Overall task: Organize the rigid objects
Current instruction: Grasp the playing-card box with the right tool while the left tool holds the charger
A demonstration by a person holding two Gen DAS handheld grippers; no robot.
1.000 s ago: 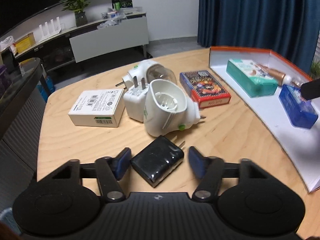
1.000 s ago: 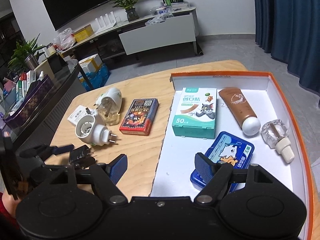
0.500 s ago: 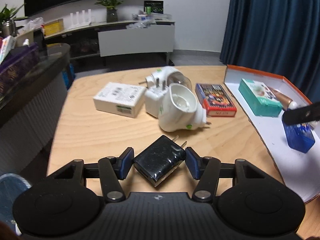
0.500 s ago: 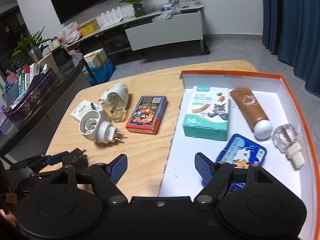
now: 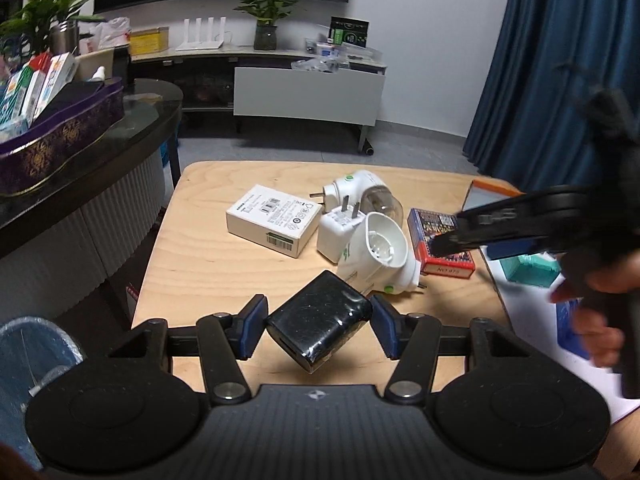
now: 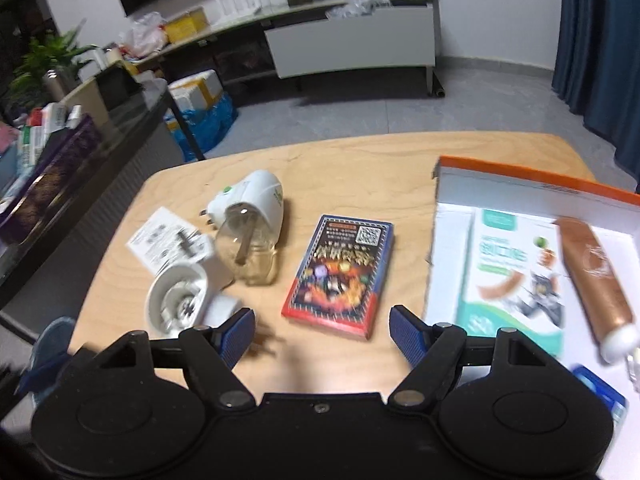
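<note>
Above the table, the left hand-held gripper clamps the black charger.

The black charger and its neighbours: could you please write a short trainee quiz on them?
1. True or false: the left gripper is shut on the black charger.
2. What lies ahead of the open right gripper? A red card box; B white box; C brown tube.
3. Fill in: the teal box lies in the ___-rimmed tray.

Key: 1 true; 2 A; 3 orange.
</note>
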